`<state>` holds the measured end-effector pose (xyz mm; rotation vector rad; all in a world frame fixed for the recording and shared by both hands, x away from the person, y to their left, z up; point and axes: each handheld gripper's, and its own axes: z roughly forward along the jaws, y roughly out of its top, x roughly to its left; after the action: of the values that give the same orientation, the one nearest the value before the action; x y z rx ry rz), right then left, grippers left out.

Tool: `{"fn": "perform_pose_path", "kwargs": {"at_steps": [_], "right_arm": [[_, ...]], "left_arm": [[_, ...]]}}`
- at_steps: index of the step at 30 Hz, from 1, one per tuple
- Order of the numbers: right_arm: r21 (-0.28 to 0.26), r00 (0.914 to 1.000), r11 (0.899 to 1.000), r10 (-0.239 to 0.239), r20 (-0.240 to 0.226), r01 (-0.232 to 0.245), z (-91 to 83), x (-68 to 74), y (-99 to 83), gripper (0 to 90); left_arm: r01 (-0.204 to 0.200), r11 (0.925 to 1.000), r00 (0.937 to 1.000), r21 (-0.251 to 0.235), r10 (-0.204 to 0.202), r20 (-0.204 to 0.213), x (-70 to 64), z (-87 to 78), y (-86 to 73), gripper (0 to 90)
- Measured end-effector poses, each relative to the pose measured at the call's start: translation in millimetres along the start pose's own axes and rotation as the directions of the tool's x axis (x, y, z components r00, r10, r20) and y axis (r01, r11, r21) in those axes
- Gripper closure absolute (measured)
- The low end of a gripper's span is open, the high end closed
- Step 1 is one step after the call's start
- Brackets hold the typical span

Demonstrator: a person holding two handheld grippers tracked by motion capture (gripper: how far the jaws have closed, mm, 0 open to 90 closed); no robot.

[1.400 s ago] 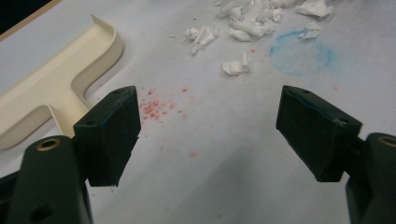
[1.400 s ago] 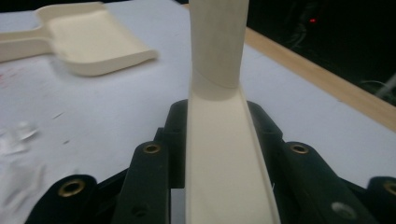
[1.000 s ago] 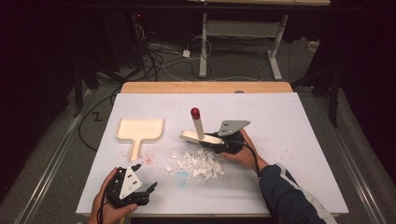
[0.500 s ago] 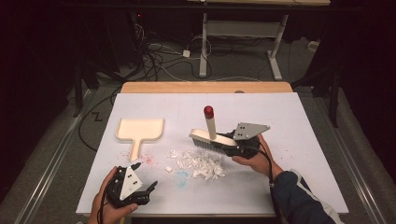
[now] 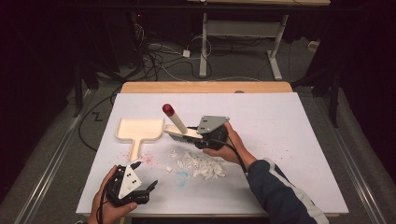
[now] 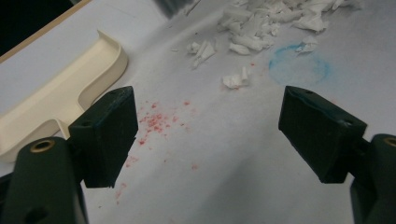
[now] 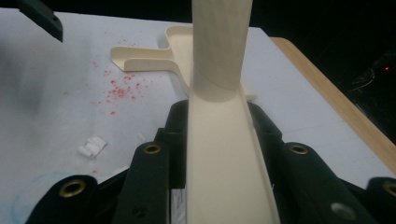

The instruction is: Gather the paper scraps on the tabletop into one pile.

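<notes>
Your right gripper (image 5: pixel 201 138) is clenched on the cream brush (image 5: pixel 183 132), red-tipped handle slanting up past the jaws. The paper scraps (image 5: pixel 198 164) lie heaped just under and behind the brush head, not yet swept. The dustpan (image 5: pixel 139 129) sits ahead of the brush, apparently empty. Your left gripper (image 5: pixel 148 187) rests apart, jaws spread, holding nothing. Sweeping looks barely begun.

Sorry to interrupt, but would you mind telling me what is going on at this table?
A person works with a gripper in each hand. The right gripper is clamped on a cream hand brush with a red-tipped handle, held just behind a pile of white paper scraps on the white table. The left gripper rests open and empty near the front edge. A cream plastic dustpan lies flat left of the pile, untouched.
</notes>
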<state>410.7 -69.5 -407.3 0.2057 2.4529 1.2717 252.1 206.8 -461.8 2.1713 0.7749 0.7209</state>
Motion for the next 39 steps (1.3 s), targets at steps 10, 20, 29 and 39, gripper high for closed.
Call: {"fn": "perform_pose_path", "kwargs": {"at_steps": [10,20,29,39], "right_arm": [[0.059,0.9931,0.998,-0.027,-0.114,0.034,43.8,8.9,5.5,68.0],[0.051,0.957,0.991,-0.103,-0.271,0.121,19.2,13.0,-0.9,67.9],[-0.023,0.9878,0.999,-0.04,-0.15,0.037,-20.6,8.1,-9.4,68.0],[-0.175,0.9875,0.972,0.153,-0.037,-0.157,-41.3,62.4,-3.9,68.0]], "left_arm": [[-0.007,1.0,1.0,0.0,0.007,0.007,0.4,1.2,0.1,18.9],[-0.005,1.0,1.0,-0.002,0.005,-0.004,1.3,-1.2,-0.5,18.9],[-0.005,1.0,0.9998,-0.003,0.005,-0.019,2.2,-3.5,0.1,18.9],[0.032,0.999,0.9961,-0.03,-0.034,-0.081,9.2,-13.3,-4.7,18.6]]}}
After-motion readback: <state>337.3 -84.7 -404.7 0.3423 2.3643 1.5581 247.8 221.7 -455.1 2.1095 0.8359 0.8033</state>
